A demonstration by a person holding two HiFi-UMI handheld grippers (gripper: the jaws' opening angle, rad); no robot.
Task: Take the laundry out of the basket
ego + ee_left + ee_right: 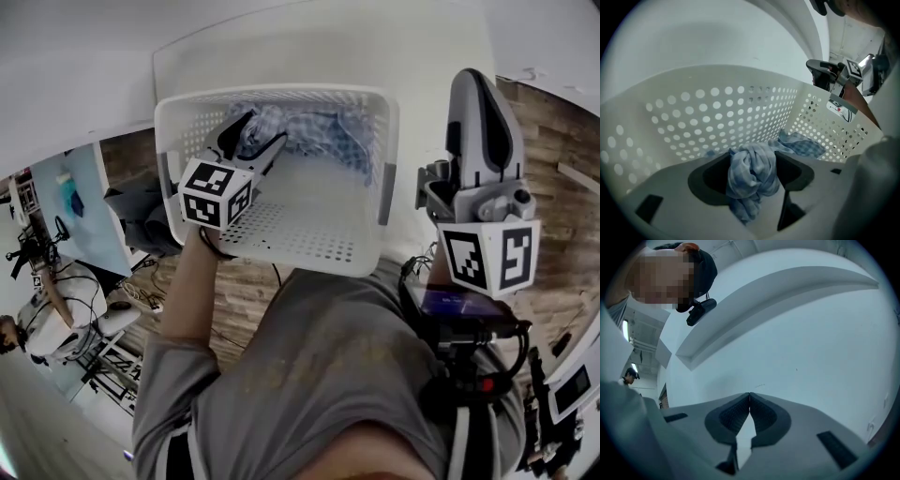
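The person's grey shirt [328, 366] fills the near edge of the head view. The right gripper [472, 80] [749, 395] is to the right of the basket, outside it and well apart from the laundry. Its jaws are closed together, with nothing between them.

The white perforated basket [300, 251] [717, 108] stands on a white surface [94, 75], just beyond the person.

The left gripper [267, 127] [752, 158] reaches down into the left half of the basket. Its jaws stand wide apart. A bunched part of the blue checked cloth [323, 131] [752, 171] stands between them, and no firm clamp on it is visible.

The rest of the cloth lies on the basket floor against the far wall, extending to the right.
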